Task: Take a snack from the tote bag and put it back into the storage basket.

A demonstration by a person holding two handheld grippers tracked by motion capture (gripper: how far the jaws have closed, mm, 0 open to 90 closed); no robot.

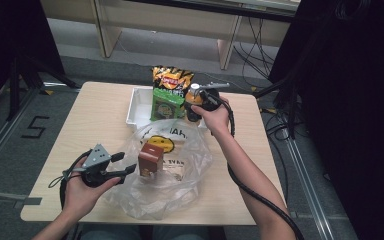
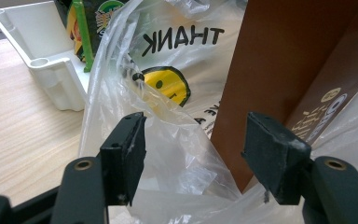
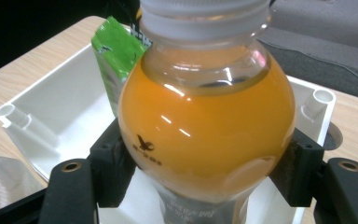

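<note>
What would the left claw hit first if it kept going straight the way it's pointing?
Probably the clear plastic bag, bunched between its open jaws; the brown carton stands just behind, slightly right. Depth is hard to judge.

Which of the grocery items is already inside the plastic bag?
The brown box. It stands inside the clear plastic bag, while the orange juice bottle and both snack packets remain at the white tray.

Lab-like recording room: black tripods (image 1: 22,75), floor cables (image 1: 257,47), taped floor marking (image 1: 34,127), bare wooden table (image 1: 95,125).
</note>
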